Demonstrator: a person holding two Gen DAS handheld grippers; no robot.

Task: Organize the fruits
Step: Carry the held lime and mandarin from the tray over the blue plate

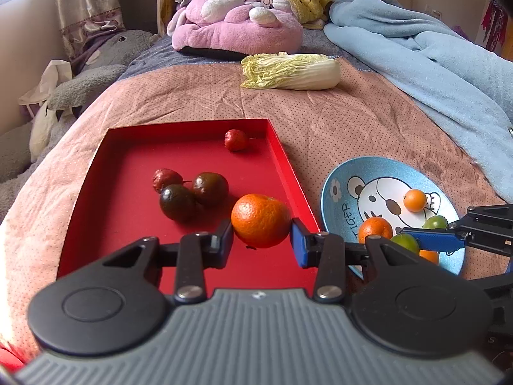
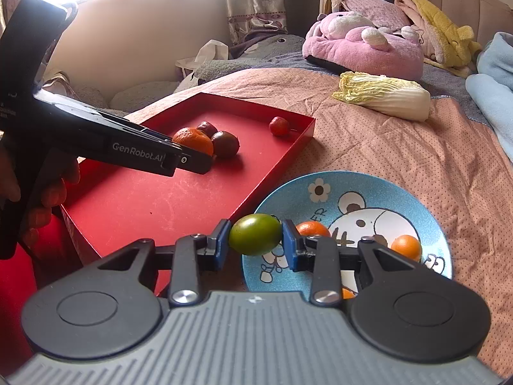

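Note:
My left gripper (image 1: 261, 236) is shut on an orange mandarin (image 1: 260, 220), held just over the near right part of the red tray (image 1: 105, 224). In the tray lie two dark brown-green fruits (image 1: 210, 187) and two small red ones (image 1: 236, 140). My right gripper (image 2: 255, 240) is shut on a green tomato-like fruit (image 2: 255, 234) above the left rim of the blue bear plate (image 2: 426, 205). On the plate sit a mandarin (image 2: 312, 227) and a small orange (image 2: 406, 247). In the right wrist view the left gripper (image 2: 195, 160) reaches over the tray with the mandarin (image 2: 192, 139).
Everything rests on a pink quilt (image 1: 352, 128) on a bed. A napa cabbage (image 1: 290, 71) lies beyond the tray, with a pink plush (image 1: 237, 22) behind it. A light blue blanket (image 1: 433, 64) is heaped at the right. A person's hand (image 2: 48, 199) grips the left tool.

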